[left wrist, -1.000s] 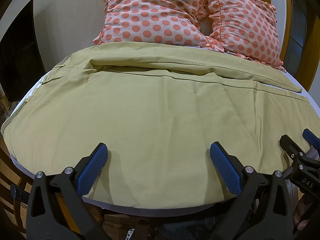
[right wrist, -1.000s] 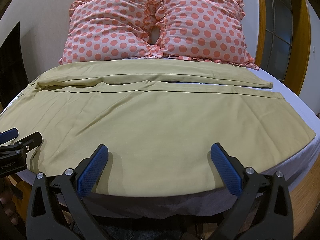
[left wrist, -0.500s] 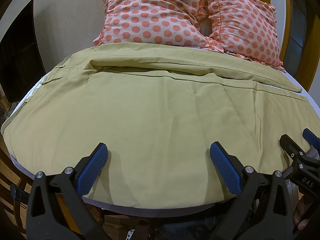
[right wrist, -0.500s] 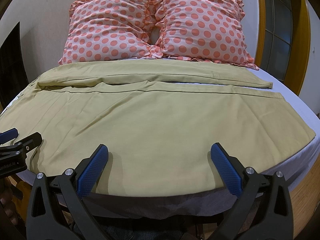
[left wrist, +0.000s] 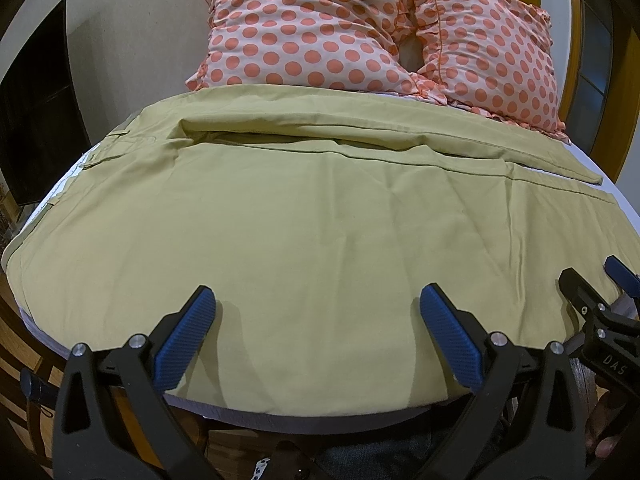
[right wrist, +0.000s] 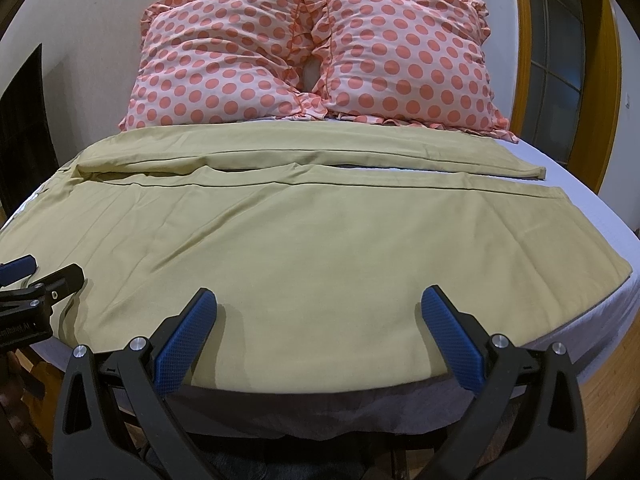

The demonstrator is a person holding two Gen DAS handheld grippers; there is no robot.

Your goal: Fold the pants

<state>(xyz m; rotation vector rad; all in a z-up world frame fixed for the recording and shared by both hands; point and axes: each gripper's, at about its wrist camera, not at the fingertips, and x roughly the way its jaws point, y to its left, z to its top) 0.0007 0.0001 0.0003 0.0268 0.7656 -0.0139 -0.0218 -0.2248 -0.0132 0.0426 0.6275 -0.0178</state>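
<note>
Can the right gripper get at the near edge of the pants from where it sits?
Probably yes. The right gripper is open, empty, and straddles the near edge of the pants at the foot of the bed. Nothing lies between its fingers and the fabric; the left gripper is off to the side.

We find both wrist cameras at the foot edge of the bed [right wrist: 592, 216], low and close, facing along it toward the two polka-dot pillows [right wrist: 312, 60] at the wall. The left view sits toward the waist end of the spread pants [left wrist: 320, 232]; the right view sits toward the leg hems. Each catches the other gripper at its frame edge: the right gripper [left wrist: 592, 284] in the left view, the left gripper [right wrist: 44, 270] in the right. Shared ground: pants, pillows, bed.
</note>
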